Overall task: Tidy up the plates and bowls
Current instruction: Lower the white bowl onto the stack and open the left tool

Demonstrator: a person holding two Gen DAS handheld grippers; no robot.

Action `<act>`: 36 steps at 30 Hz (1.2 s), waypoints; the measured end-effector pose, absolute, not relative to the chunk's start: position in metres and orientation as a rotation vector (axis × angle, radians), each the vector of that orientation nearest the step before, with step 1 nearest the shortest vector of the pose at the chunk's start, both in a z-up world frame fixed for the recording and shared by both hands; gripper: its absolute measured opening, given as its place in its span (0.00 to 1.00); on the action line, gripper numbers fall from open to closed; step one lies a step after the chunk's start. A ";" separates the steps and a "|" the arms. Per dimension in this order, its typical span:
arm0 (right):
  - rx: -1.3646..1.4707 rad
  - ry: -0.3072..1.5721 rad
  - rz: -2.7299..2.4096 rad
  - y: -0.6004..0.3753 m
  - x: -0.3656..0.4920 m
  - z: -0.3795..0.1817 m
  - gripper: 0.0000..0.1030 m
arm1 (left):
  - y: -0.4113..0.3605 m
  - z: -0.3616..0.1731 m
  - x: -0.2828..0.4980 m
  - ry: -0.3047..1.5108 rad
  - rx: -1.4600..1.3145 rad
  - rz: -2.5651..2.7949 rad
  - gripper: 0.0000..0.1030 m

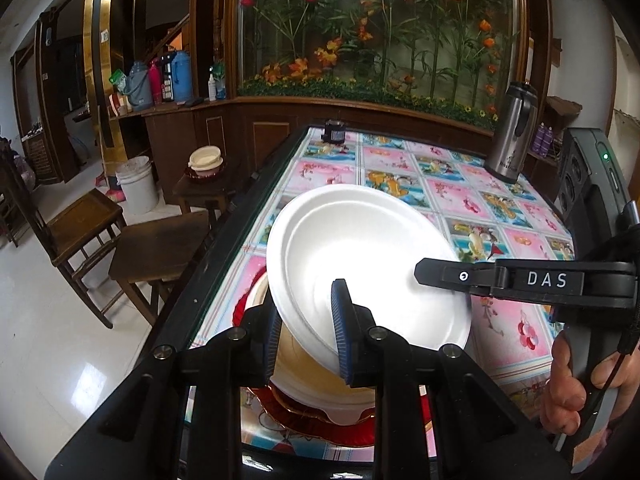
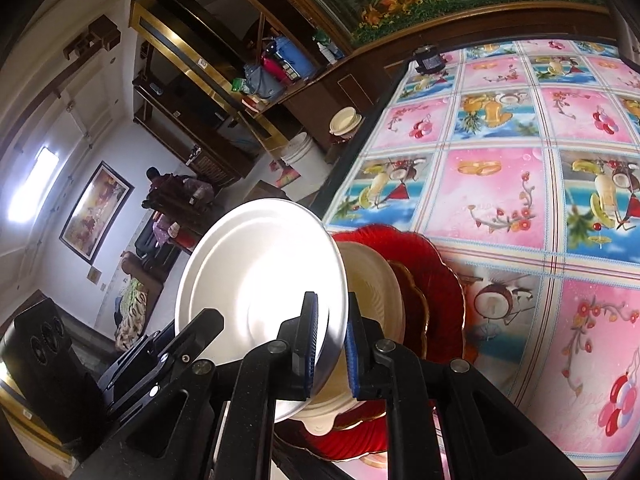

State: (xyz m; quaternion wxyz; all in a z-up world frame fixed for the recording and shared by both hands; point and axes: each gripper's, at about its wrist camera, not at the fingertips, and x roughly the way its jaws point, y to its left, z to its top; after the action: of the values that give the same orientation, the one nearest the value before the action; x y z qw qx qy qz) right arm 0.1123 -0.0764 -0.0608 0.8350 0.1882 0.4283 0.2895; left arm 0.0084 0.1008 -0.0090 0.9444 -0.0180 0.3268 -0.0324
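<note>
Both grippers are seen clamped on one white plate [image 1: 360,256], which is held tilted above a stack of dishes at the near left edge of the surface [image 1: 452,184]. In the left wrist view, a wooden chair [image 1: 80,224] and a white bucket [image 1: 136,184] are seen on the floor at the far left, and a cream bowl [image 1: 205,158] is set on a small side table beside them. The left gripper [image 1: 306,340] is pinched on the lower rim of the plate, with one blue-padded finger [image 1: 340,332] laid over the plate's inner face and the other hidden behind it. Beneath the plate, a cream dish [image 1: 316,388] is stacked on red plates [image 1: 320,432]. The right gripper [image 1: 420,274] is seen reaching in from the right, its tip at the plate's right rim, and a hand [image 1: 568,384] is wrapped around its handle. A steel flask [image 1: 510,132] stands at the far right of the patterned cloth.

In the right wrist view, the right gripper [image 2: 330,352] is pressed onto the near rim of the white plate [image 2: 256,264], a pad on each face. Just to the right, the cream dish [image 2: 376,280] and the red scalloped plates [image 2: 432,276] are seen lying on the surface [image 2: 500,184].
</note>
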 end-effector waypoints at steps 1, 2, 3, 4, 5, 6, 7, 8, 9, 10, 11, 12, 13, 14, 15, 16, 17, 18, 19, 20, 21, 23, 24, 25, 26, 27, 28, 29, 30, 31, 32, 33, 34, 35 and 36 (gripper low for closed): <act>0.397 0.911 0.609 -0.077 0.113 -0.063 0.12 | 0.101 -0.011 0.009 0.674 -0.037 -0.066 0.20; 0.397 0.918 0.606 -0.076 0.114 -0.066 0.12 | 0.101 -0.014 0.010 0.684 -0.035 -0.065 0.20; 0.396 0.927 0.603 -0.075 0.116 -0.069 0.12 | 0.101 -0.017 0.010 0.692 -0.033 -0.064 0.20; 0.395 0.932 0.601 -0.075 0.117 -0.071 0.12 | 0.101 -0.020 0.011 0.699 -0.032 -0.063 0.20; 0.393 0.935 0.597 -0.075 0.117 -0.074 0.12 | 0.101 -0.023 0.012 0.709 -0.034 -0.063 0.20; 0.389 0.937 0.593 -0.074 0.117 -0.076 0.12 | 0.102 -0.025 0.012 0.718 -0.038 -0.063 0.20; 0.384 0.941 0.589 -0.074 0.117 -0.077 0.12 | 0.103 -0.027 0.012 0.723 -0.041 -0.063 0.20; 0.381 0.943 0.587 -0.073 0.118 -0.079 0.12 | 0.103 -0.028 0.012 0.727 -0.043 -0.063 0.20; 0.379 0.944 0.588 -0.073 0.118 -0.080 0.12 | 0.104 -0.028 0.012 0.728 -0.043 -0.063 0.20; 0.379 0.946 0.589 -0.073 0.118 -0.081 0.12 | 0.104 -0.029 0.011 0.728 -0.042 -0.062 0.20; 0.379 0.948 0.592 -0.072 0.118 -0.081 0.12 | 0.105 -0.028 0.011 0.728 -0.043 -0.062 0.20; 0.379 0.949 0.593 -0.072 0.118 -0.082 0.12 | 0.105 -0.028 0.011 0.727 -0.042 -0.062 0.20; 0.376 0.949 0.594 -0.071 0.117 -0.082 0.12 | 0.105 -0.029 0.011 0.726 -0.041 -0.062 0.20; 0.375 0.947 0.594 -0.071 0.117 -0.082 0.12 | 0.105 -0.029 0.011 0.725 -0.040 -0.061 0.20; 0.374 0.946 0.594 -0.071 0.117 -0.082 0.12 | 0.106 -0.029 0.011 0.725 -0.040 -0.062 0.20; 0.373 0.946 0.594 -0.071 0.117 -0.082 0.12 | 0.105 -0.029 0.011 0.727 -0.041 -0.064 0.20; 0.373 0.945 0.595 -0.071 0.118 -0.081 0.12 | 0.105 -0.029 0.010 0.727 -0.041 -0.064 0.20; 0.375 0.944 0.594 -0.071 0.118 -0.081 0.12 | 0.106 -0.028 0.010 0.726 -0.040 -0.065 0.20; 0.377 0.943 0.594 -0.071 0.118 -0.081 0.12 | 0.106 -0.028 0.010 0.725 -0.040 -0.065 0.20; 0.379 0.942 0.594 -0.072 0.118 -0.081 0.12 | 0.106 -0.028 0.010 0.725 -0.041 -0.066 0.20; 0.377 0.942 0.593 -0.071 0.118 -0.081 0.12 | 0.106 -0.028 0.010 0.724 -0.041 -0.065 0.20; 0.377 0.938 0.592 -0.071 0.118 -0.081 0.12 | 0.106 -0.028 0.010 0.725 -0.040 -0.064 0.20; 0.376 0.937 0.591 -0.071 0.118 -0.080 0.12 | 0.106 -0.027 0.010 0.724 -0.039 -0.065 0.20; 0.375 0.936 0.591 -0.071 0.118 -0.080 0.12 | 0.106 -0.026 0.010 0.723 -0.039 -0.065 0.20; 0.376 0.934 0.591 -0.071 0.117 -0.080 0.12 | 0.106 -0.026 0.010 0.723 -0.039 -0.066 0.20; 0.377 0.933 0.590 -0.071 0.117 -0.079 0.12 | 0.106 -0.025 0.009 0.723 -0.039 -0.066 0.20; 0.378 0.932 0.590 -0.072 0.117 -0.079 0.12 | 0.106 -0.025 0.009 0.723 -0.038 -0.065 0.20; 0.379 0.932 0.590 -0.072 0.117 -0.079 0.12 | 0.106 -0.025 0.009 0.723 -0.037 -0.065 0.20; 0.379 0.933 0.589 -0.072 0.117 -0.079 0.12 | 0.106 -0.026 0.009 0.724 -0.040 -0.066 0.20; 0.379 0.932 0.589 -0.072 0.117 -0.079 0.12 | 0.106 -0.026 0.009 0.724 -0.040 -0.066 0.20; 0.378 0.931 0.589 -0.072 0.117 -0.079 0.12 | 0.106 -0.025 0.009 0.725 -0.040 -0.066 0.20; 0.379 0.931 0.589 -0.072 0.117 -0.079 0.12 | 0.105 -0.025 0.009 0.726 -0.040 -0.066 0.20; 0.379 0.932 0.589 -0.072 0.117 -0.079 0.12 | 0.105 -0.025 0.009 0.727 -0.039 -0.066 0.20; 0.379 0.933 0.590 -0.072 0.117 -0.080 0.12 | 0.105 -0.025 0.010 0.728 -0.040 -0.067 0.20; 0.379 0.933 0.589 -0.072 0.117 -0.079 0.12 | 0.104 -0.025 0.010 0.730 -0.040 -0.067 0.20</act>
State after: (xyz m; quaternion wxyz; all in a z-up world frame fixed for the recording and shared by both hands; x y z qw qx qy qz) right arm 0.1170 -0.0720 -0.0793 0.8346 0.1789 0.4405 0.2781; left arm 0.0104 0.1045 -0.0253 0.9333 -0.0198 0.3569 -0.0329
